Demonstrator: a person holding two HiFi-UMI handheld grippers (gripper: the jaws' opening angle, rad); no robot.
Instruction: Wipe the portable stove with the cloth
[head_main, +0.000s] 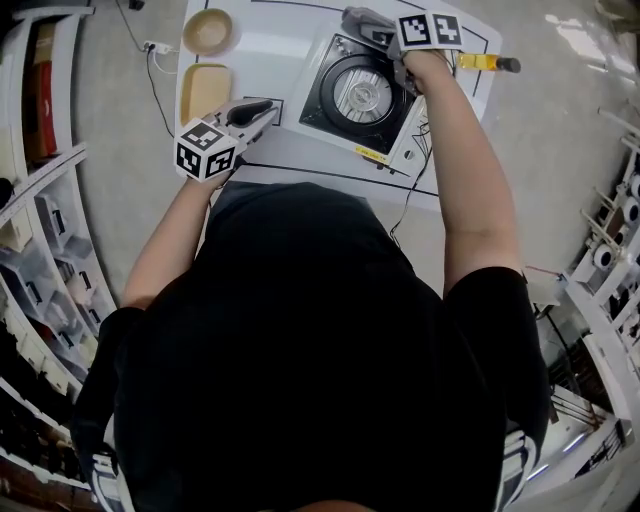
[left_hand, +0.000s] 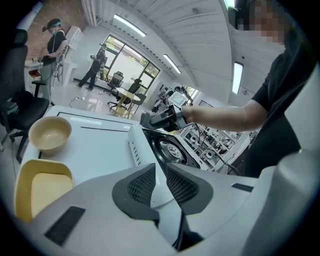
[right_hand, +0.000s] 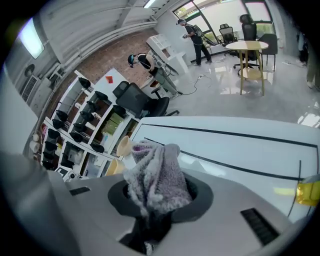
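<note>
Right gripper (right_hand: 160, 199) clamps the cloth (right_hand: 155, 175) over the portable stove's (head_main: 340, 125) far edge
Left gripper (left_hand: 160, 182) jaws stand slightly apart, with the stove's left corner between them

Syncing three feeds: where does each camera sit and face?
Head view: on the head, facing down at the stove; arms, left gripper and right gripper show.
Left gripper view: on that gripper, facing the stove across the table; jaws show.
Right gripper view: on that gripper, facing over the table; jaws hold cloth.
First two share the stove.
</note>
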